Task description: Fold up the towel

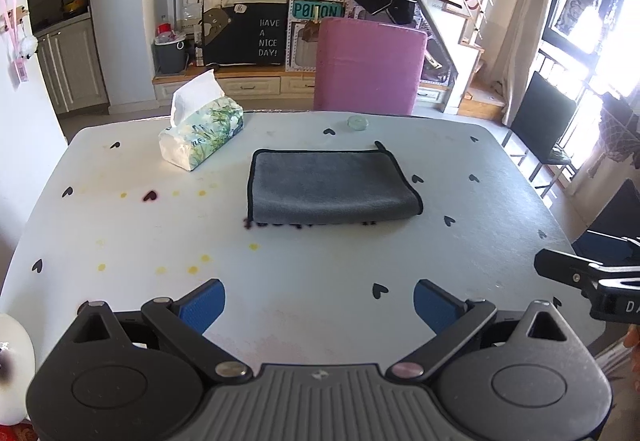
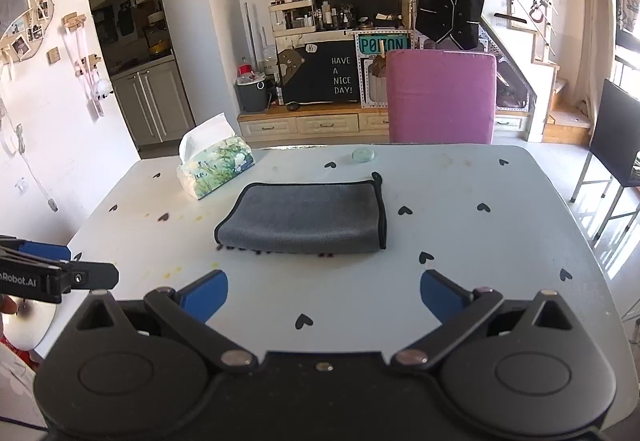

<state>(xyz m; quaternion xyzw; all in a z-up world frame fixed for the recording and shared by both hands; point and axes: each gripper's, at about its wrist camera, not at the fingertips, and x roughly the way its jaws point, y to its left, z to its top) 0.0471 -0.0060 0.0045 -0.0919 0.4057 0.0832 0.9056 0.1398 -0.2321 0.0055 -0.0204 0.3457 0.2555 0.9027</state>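
A grey towel with black trim (image 1: 330, 185) lies folded flat in the middle of the white table (image 1: 280, 273), with a small hang loop at its far right corner. It also shows in the right wrist view (image 2: 306, 219). My left gripper (image 1: 318, 305) is open and empty above the table's near edge, well short of the towel. My right gripper (image 2: 324, 295) is open and empty, also short of the towel. Each gripper shows at the edge of the other's view: the right gripper (image 1: 592, 277) and the left gripper (image 2: 56, 273).
A tissue pack (image 1: 202, 131) stands at the table's far left, left of the towel. A small round lid (image 1: 357, 122) lies near the far edge. A pink chair (image 1: 368, 65) stands behind the table. Dark chairs (image 1: 544, 121) stand to the right.
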